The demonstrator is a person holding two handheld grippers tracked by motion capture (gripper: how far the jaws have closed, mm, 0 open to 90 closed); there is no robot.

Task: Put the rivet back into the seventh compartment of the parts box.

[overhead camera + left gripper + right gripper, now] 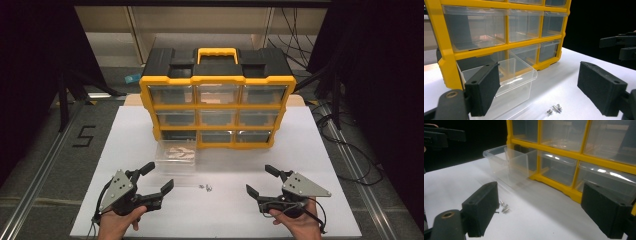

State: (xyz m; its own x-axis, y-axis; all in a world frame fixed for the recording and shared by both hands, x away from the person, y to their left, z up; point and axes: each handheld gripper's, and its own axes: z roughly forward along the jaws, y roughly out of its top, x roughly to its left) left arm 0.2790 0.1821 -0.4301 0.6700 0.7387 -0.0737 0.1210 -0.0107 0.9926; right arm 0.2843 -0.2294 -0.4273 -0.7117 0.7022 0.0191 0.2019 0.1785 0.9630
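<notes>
Few tiny metal screws [205, 187] beside clear rectangular plastic drawer [176, 158] on matte white table [300, 150]

Small metal screws [205, 187] lie beside clear drawer [175, 159].

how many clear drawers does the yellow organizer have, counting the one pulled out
9. Eight sit in the yellow organizer: three on top, three in the middle, two at the bottom centre and right. The ninth, the pulled-out drawer, lies on the table before the empty bottom-left slot.
</notes>
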